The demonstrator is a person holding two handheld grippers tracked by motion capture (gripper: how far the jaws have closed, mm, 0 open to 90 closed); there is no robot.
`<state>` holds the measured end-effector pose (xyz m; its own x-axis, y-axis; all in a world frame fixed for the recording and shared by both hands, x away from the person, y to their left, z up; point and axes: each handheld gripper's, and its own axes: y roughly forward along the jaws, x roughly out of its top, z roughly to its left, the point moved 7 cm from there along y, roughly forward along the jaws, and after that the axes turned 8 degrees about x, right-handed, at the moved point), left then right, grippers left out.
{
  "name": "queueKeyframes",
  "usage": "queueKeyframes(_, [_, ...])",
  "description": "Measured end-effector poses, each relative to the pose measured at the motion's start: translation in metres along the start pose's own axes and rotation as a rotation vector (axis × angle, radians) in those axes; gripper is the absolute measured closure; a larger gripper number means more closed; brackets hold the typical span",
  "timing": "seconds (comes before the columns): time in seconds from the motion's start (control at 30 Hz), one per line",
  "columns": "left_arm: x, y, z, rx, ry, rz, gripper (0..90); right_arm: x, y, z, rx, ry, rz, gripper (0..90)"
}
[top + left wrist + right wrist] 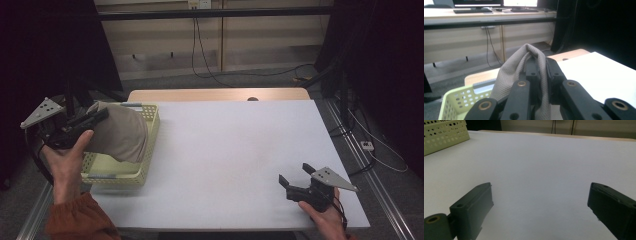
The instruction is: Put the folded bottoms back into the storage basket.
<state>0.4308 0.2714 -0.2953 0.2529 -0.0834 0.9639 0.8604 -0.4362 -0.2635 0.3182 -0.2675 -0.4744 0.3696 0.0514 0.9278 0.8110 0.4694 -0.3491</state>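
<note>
A beige-grey cloth (120, 132) hangs over the pale yellow perforated basket (117, 175) at the table's left side. My left gripper (100, 116) is shut on the cloth's upper edge and holds it up above the basket. In the left gripper view the cloth (511, 72) is pinched between the black jaws, draped over the left one, with the basket (454, 102) below. My right gripper (295, 176) rests near the table's front right corner, open, with nothing between its fingers. In the right gripper view bare white table lies between the wide-apart jaws of that gripper (540, 200).
The white table top (230, 150) stretches between basket and right gripper. A wooden strip (215, 95) runs along the far edge. Cables (210, 70) trail on the floor behind. The basket's corner (445, 133) shows at top left of the right gripper view.
</note>
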Motion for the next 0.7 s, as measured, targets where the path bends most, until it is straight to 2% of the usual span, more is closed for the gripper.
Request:
queueKeyframes(0.53, [-0.024,0.014,0.022,0.014,-0.046,0.069,82.6,0.000,0.000,0.000,0.002,0.000,0.000,5.6])
queueKeyframes(0.7, [-0.034,0.020,0.028,0.020,-0.053,0.108,82.6,0.000,0.000,0.001,0.003,0.000,0.000,5.6])
